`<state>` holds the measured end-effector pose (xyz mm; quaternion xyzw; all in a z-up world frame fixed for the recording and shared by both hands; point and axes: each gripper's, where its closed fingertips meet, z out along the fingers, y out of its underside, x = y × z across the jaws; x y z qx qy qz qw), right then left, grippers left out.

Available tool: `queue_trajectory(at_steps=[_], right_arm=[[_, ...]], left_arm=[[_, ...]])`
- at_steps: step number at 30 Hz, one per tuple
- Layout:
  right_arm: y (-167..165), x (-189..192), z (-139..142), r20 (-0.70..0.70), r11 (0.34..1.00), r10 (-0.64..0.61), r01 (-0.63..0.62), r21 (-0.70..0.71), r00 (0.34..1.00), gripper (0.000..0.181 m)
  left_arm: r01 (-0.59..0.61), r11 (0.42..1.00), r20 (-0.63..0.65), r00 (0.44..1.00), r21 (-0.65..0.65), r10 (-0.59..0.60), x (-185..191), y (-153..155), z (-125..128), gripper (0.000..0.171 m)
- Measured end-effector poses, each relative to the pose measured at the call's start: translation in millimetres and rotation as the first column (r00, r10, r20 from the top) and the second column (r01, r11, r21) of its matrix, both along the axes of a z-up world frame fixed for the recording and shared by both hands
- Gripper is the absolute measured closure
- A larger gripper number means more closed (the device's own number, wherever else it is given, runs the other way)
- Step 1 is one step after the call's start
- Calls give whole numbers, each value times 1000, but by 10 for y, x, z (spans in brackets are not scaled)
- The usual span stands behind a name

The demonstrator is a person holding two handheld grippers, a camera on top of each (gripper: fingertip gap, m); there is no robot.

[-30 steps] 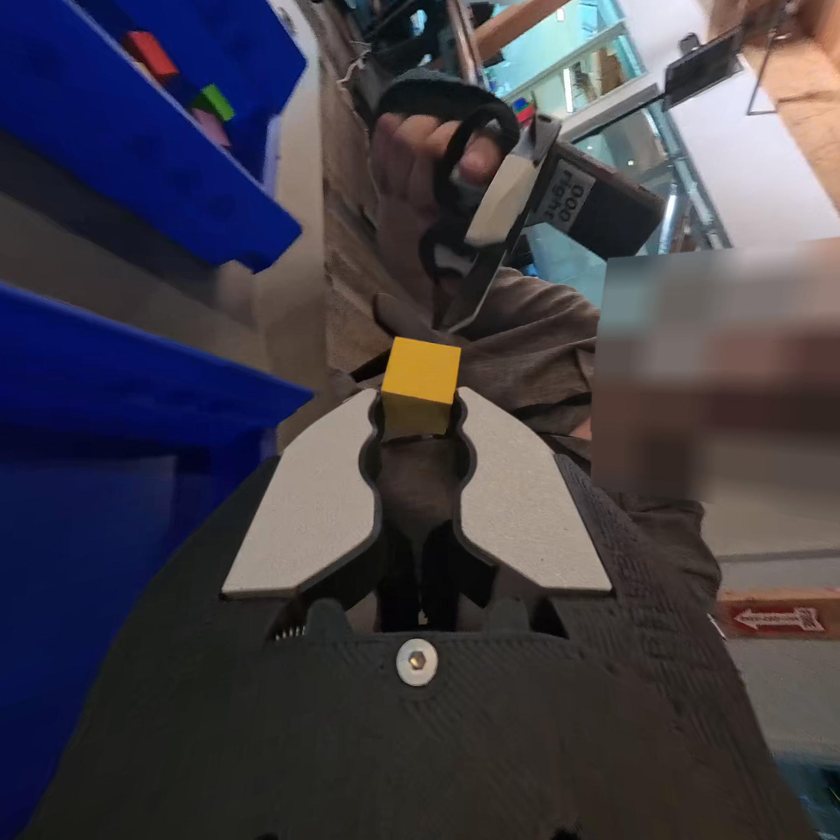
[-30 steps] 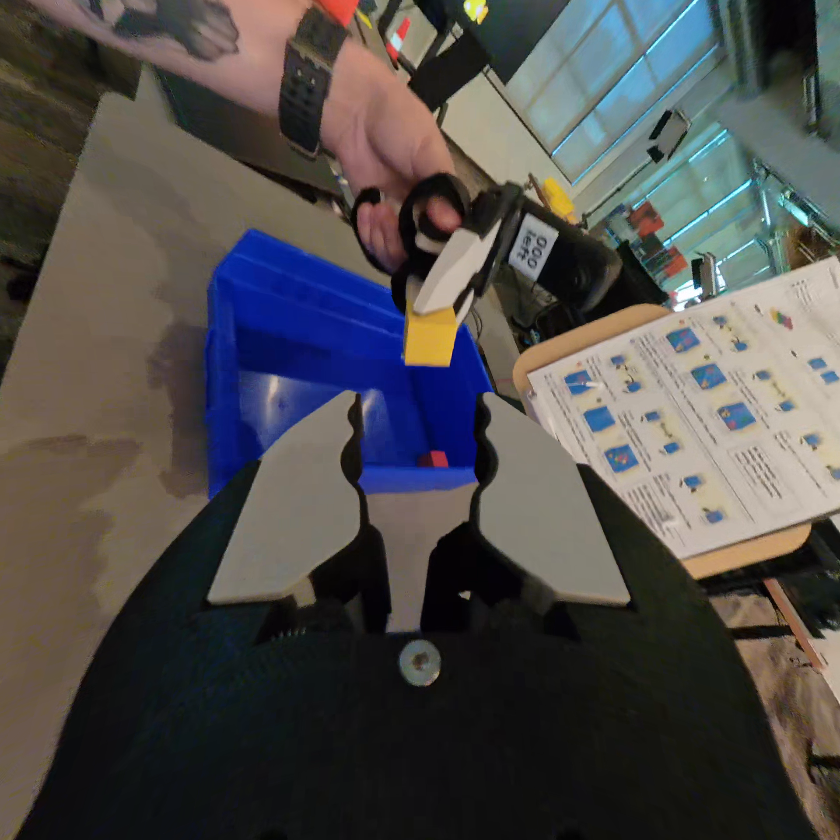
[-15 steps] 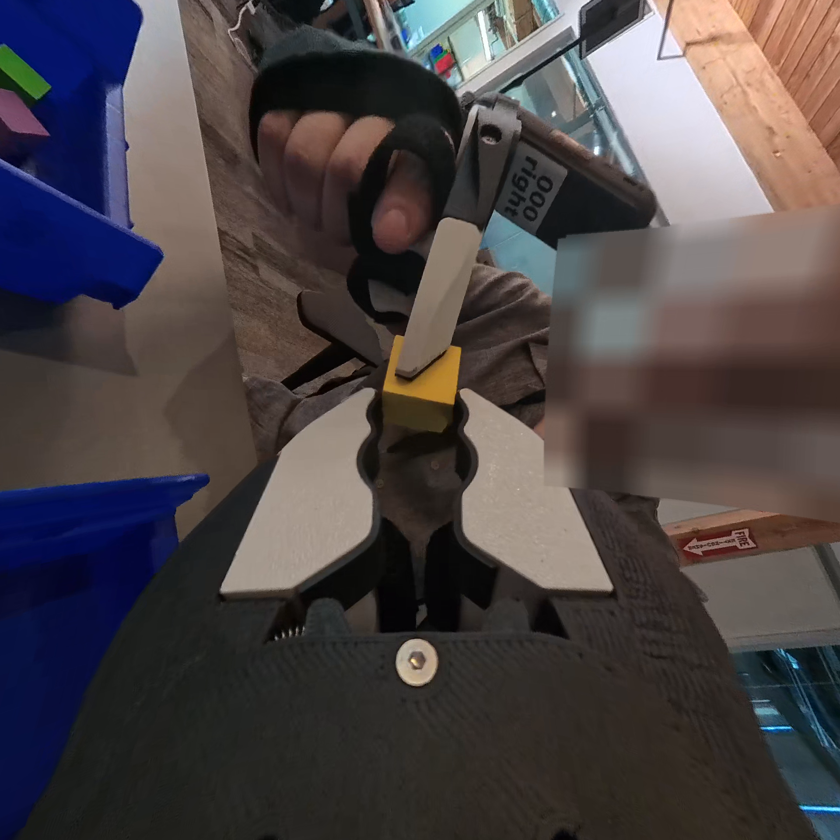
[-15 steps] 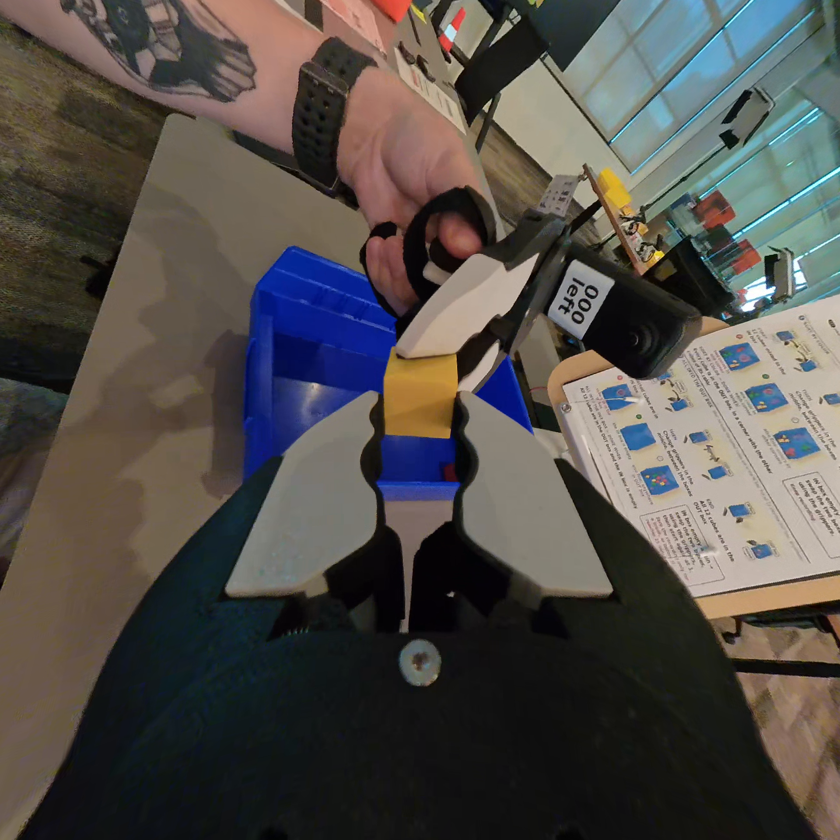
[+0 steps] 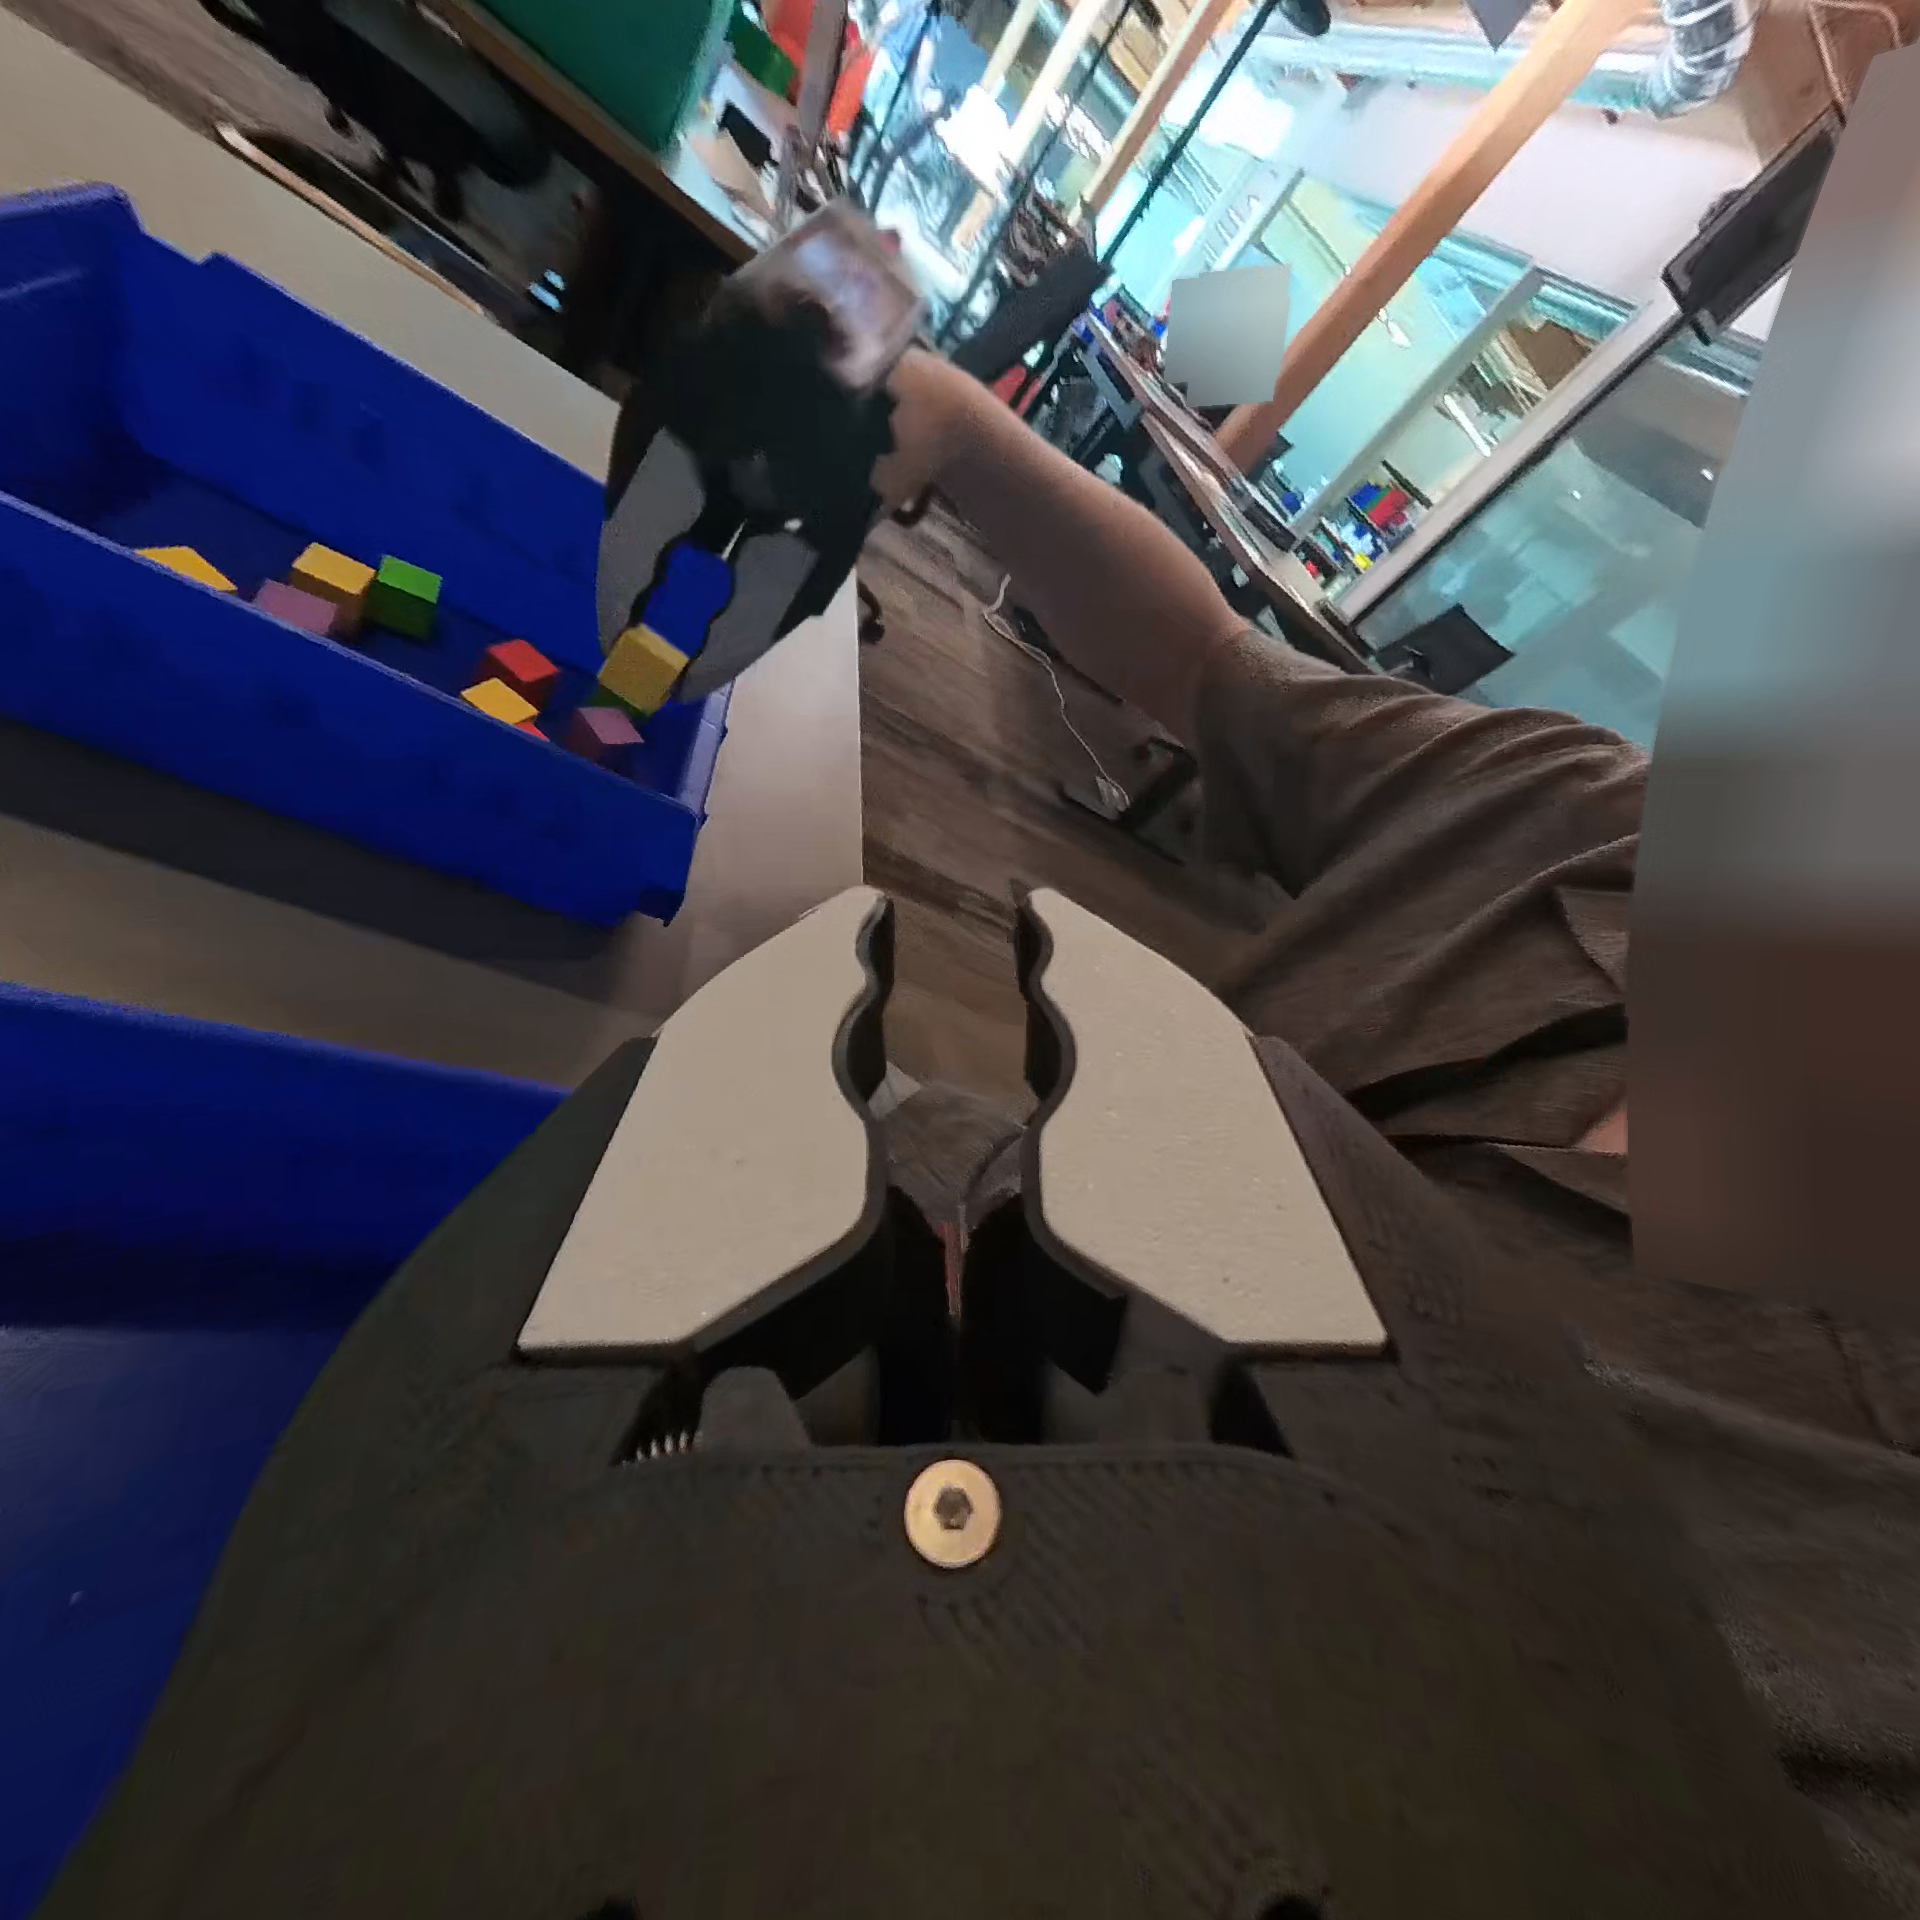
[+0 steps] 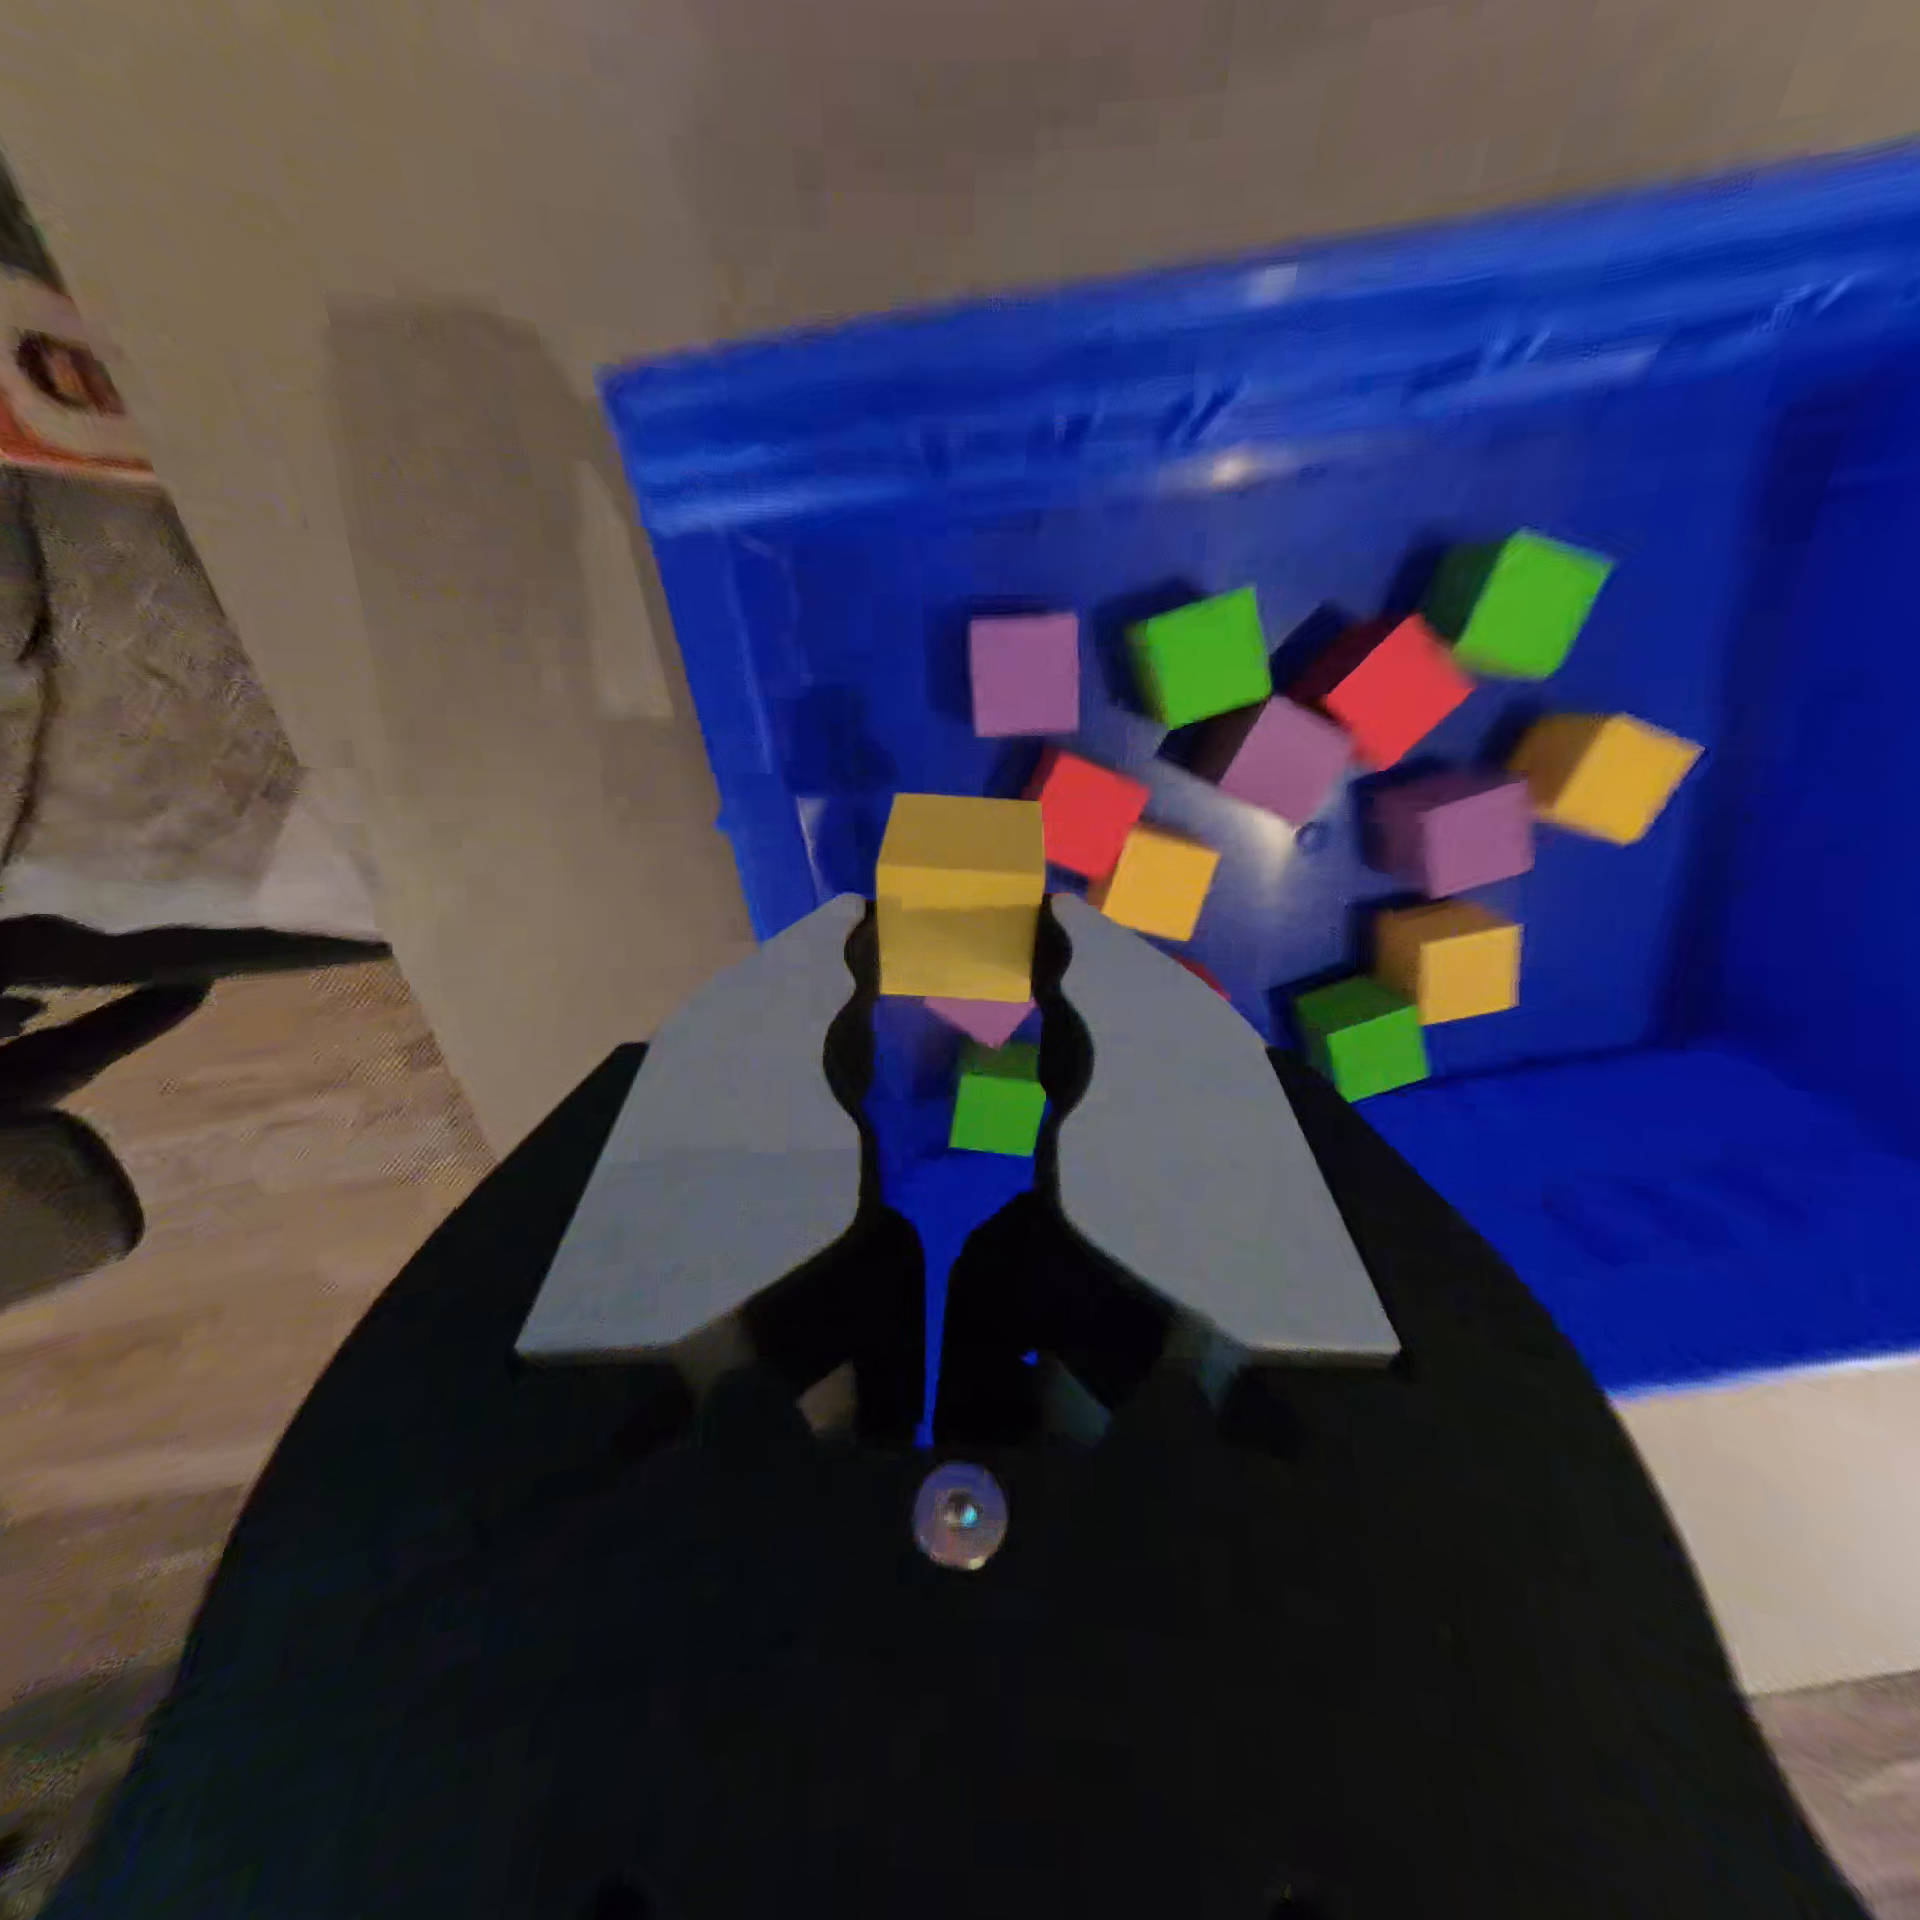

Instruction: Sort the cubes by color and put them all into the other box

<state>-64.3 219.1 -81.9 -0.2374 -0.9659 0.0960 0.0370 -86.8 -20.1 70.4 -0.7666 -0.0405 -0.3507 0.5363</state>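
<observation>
My right gripper (image 6: 958, 914) is shut on a yellow cube (image 6: 958, 883) at its fingertips. It holds the cube above the near corner of a blue bin (image 6: 1143, 416) with several loose purple, green, red and yellow cubes inside. The left wrist view shows that gripper (image 5: 660, 670) farther off, pointing down into the same bin (image 5: 364, 810) with the yellow cube (image 5: 642, 670) between its tips. My left gripper (image 5: 951, 909) is open with a narrow gap and holds nothing. It hangs past the table edge, over the wood floor.
A second blue bin (image 5: 208, 1143) sits close at the lower left of the left wrist view. The beige table (image 5: 312, 966) carries both bins. A person's forearm (image 5: 1091, 520) and brown shirt (image 5: 1455, 883) fill the right side. Desks and windows stand behind.
The yellow cube has passed from my left gripper to my right one. The right gripper has carried it over the bin of cubes. The left gripper has let go and swung away.
</observation>
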Motion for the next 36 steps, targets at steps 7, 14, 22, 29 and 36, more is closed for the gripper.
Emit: queue_trajectory(at_steps=[7, 14, 22, 29, 36], right_arm=[[-14, 82, -536, 221, 999, -32, 36, -16, 975, 153], [-43, 46, -661, 251, 996, -83, 75, 43, 964, 150], [-44, -19, -316, 124, 993, -112, 105, 58, 986, 133], [-259, -52, 104, -155, 998, -60, 58, -15, 986, 142], [-233, 4, 94, -210, 999, -47, 42, -30, 977, 145]], left_arm=[[-101, 993, 43, 994, -65, 104, -99, -116, -282, 151], [-290, 934, -79, 957, -210, 280, -628, -108, -503, 145], [-587, 606, -508, 798, -537, 324, -1688, -143, -1271, 123], [-648, 417, -430, 749, -637, 504, -2224, 166, -1889, 110], [-711, 330, -409, 653, -621, 637, -2436, 348, -2165, 95]])
